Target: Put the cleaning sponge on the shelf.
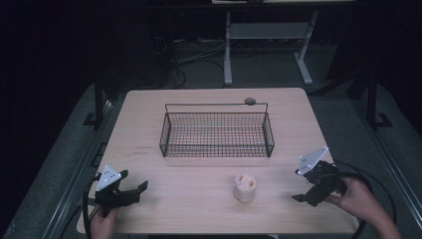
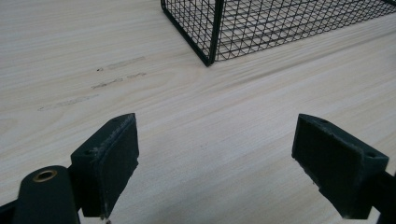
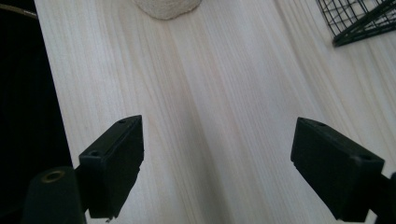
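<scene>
A black wire basket [image 1: 217,134] stands in the middle of the wooden table [image 1: 149,129]; its near corner [image 2: 210,46] shows in the left gripper view. A small cream-coloured lumpy object [image 1: 245,187] sits on the table in front of the basket, and its lower edge [image 3: 168,8] appears at the top of the right gripper view. My left gripper [image 1: 135,191] rests at the front left, open, with bare wood between its pads [image 2: 109,163]. At the front right my right gripper [image 1: 301,195] is open too, pointing toward the cream object, with nothing between its pads [image 3: 116,161].
The basket has a tall wire handle with a round knob [image 1: 250,101] at its back. Cables trail from both grippers off the table's front edge. A grey metal stand [image 1: 268,45] is on the dark floor beyond the table.
</scene>
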{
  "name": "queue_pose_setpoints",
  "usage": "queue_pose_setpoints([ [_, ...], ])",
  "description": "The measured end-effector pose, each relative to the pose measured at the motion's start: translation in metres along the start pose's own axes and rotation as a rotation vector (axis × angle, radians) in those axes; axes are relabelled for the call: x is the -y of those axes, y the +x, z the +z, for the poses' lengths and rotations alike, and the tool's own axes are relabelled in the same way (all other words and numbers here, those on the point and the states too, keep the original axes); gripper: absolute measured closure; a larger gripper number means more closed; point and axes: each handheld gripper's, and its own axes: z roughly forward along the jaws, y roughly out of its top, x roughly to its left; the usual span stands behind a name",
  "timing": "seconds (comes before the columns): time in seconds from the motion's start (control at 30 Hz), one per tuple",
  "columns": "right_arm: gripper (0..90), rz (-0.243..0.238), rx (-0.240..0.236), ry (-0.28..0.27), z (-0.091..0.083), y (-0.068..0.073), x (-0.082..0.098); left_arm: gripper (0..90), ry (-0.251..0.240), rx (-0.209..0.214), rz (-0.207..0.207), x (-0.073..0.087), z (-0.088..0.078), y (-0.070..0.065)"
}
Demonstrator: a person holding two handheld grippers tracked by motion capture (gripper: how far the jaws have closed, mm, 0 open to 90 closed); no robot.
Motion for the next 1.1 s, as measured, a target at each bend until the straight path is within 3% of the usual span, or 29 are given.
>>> queue_pose_setpoints([
  [0.37, 16.8, -0.021, -0.035, 0.02, 0.006, -0.003, -0.015, 13.9, -0.007, -0.005, -0.004, 0.0, -0.001, 0.001],
  [1.1, 16.7, -0.072, -0.06, 0.035, 0.009, -0.002, -0.041, 14.0, -0.011, -0.005, -0.006, 0.0, -0.002, 0.002],
])
